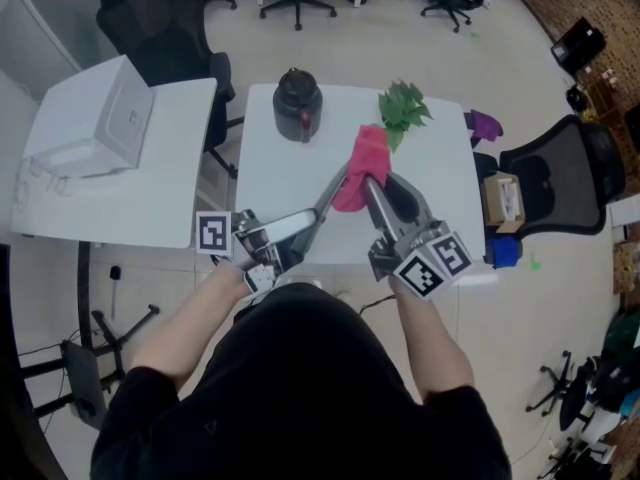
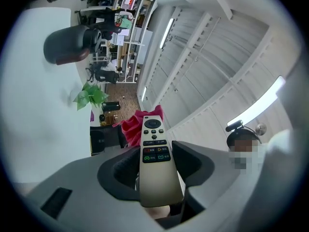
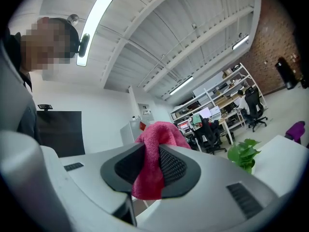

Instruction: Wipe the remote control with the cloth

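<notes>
The left gripper [image 2: 157, 166] clamps its two jaws on the lower half of a slim pale-gold remote control [image 2: 154, 149], button face up, so the remote sticks out beyond the pads, tilted upward, well above the table. The right gripper [image 3: 145, 170] pinches a bright pink terry cloth [image 3: 150, 166] between its ribbed pads, with a fold bunching above the jaws and a tail hanging below them. In the head view the two tools angle toward each other over a white table [image 1: 290, 193], and the cloth meets the far, top end of the remote; from the left gripper view the cloth sits just behind that end, though actual contact cannot be confirmed. Both items are picked up and brought together, so wiping looks to be just starting or under way at the tip. The button face and the long body toward the jaws appear left to cover. Farther back on the table stand a black kettle [image 1: 297, 103] and a green plant [image 1: 402, 108]; a black office chair [image 1: 560, 178] sits to the right.
</notes>
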{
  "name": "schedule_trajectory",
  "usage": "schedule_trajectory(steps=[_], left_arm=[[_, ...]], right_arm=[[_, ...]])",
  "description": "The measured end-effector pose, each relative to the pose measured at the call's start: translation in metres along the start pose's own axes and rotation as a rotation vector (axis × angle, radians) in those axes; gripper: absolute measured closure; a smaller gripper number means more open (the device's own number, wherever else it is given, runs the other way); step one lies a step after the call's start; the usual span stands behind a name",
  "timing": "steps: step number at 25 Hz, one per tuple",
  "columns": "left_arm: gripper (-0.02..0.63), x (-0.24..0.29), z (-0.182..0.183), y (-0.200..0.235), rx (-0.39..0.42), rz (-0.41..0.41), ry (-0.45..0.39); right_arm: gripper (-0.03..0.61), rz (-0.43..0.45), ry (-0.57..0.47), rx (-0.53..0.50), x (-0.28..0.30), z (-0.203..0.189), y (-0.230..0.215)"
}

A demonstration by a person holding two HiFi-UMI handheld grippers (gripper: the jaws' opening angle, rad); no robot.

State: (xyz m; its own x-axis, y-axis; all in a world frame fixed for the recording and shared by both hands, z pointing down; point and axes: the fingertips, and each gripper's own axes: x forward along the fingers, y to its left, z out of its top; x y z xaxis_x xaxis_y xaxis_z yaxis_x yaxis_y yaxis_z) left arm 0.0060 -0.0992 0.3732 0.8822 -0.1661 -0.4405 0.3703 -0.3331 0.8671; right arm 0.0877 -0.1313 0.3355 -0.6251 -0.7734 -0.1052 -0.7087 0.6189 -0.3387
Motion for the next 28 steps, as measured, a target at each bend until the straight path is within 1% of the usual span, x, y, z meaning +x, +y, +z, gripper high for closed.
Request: schedule_trajectory(steps=[2,3,4,5,6,7,8,10,11,12,13,14,16,19,21,24,26,28], left_arm=[[0.402,-0.002,0.002,0.001,0.008,0.009,-0.010],[0.402,-0.003,0.005,0.003,0.026,0.028,-0.026],[0.402,-0.007,0.011,0.007,0.058,0.063,-0.049],[0.402,-0.013,0.018,0.014,0.099,0.115,-0.078],[0.402,-0.022,0.027,0.023,0.148,0.184,-0.113],[0.402,-0.034,0.036,0.034,0.204,0.271,-0.148],[0.402,-0.050,0.046,0.049,0.270,0.383,-0.173],[0.402,-0.093,0.064,0.086,0.422,0.676,-0.187],[0.402,-0.116,0.072,0.104,0.499,0.825,-0.178],[0.402,-0.138,0.080,0.119,0.559,0.955,-0.172],[0.402,-0.158,0.086,0.133,0.595,1.063,-0.172],[0.402,-0.177,0.091,0.145,0.614,1.149,-0.175],[0.402,-0.206,0.094,0.167,0.630,1.283,-0.163],[0.402,-0.237,0.090,0.197,0.645,1.435,-0.090],[0.402,-0.251,0.086,0.214,0.642,1.503,-0.056],[0.402,-0.267,0.077,0.233,0.614,1.563,-0.026],[0.402,-0.272,0.070,0.242,0.589,1.584,-0.012],[0.402,-0.273,0.065,0.250,0.582,1.598,0.002]], right_arm=[[0.486,-0.001,-0.007,-0.010,-0.001,0.002,0.001],[0.486,-0.005,-0.011,-0.017,-0.002,0.003,0.002],[0.486,-0.013,-0.016,-0.027,-0.004,0.005,0.002],[0.486,-0.024,-0.019,-0.040,-0.008,0.006,0.002],[0.486,-0.037,-0.018,-0.054,-0.011,0.006,0.002],[0.486,-0.049,-0.011,-0.068,-0.015,0.005,0.001],[0.486,-0.062,0.001,-0.081,-0.019,0.002,0.000],[0.486,-0.084,0.038,-0.105,-0.027,-0.010,-0.002],[0.486,-0.095,0.060,-0.115,-0.030,-0.017,-0.002],[0.486,-0.105,0.084,-0.123,-0.033,-0.025,-0.003],[0.486,-0.115,0.108,-0.132,-0.037,-0.033,-0.004],[0.486,-0.126,0.134,-0.142,-0.040,-0.042,-0.004],[0.486,-0.149,0.184,-0.160,-0.048,-0.058,-0.005],[0.486,-0.177,0.241,-0.164,-0.059,-0.077,-0.008],[0.486,-0.191,0.266,-0.159,-0.064,-0.085,-0.010],[0.486,-0.200,0.291,-0.155,-0.070,-0.092,-0.009],[0.486,-0.204,0.302,-0.158,-0.073,-0.093,-0.009],[0.486,-0.208,0.310,-0.162,-0.075,-0.094,-0.011]])
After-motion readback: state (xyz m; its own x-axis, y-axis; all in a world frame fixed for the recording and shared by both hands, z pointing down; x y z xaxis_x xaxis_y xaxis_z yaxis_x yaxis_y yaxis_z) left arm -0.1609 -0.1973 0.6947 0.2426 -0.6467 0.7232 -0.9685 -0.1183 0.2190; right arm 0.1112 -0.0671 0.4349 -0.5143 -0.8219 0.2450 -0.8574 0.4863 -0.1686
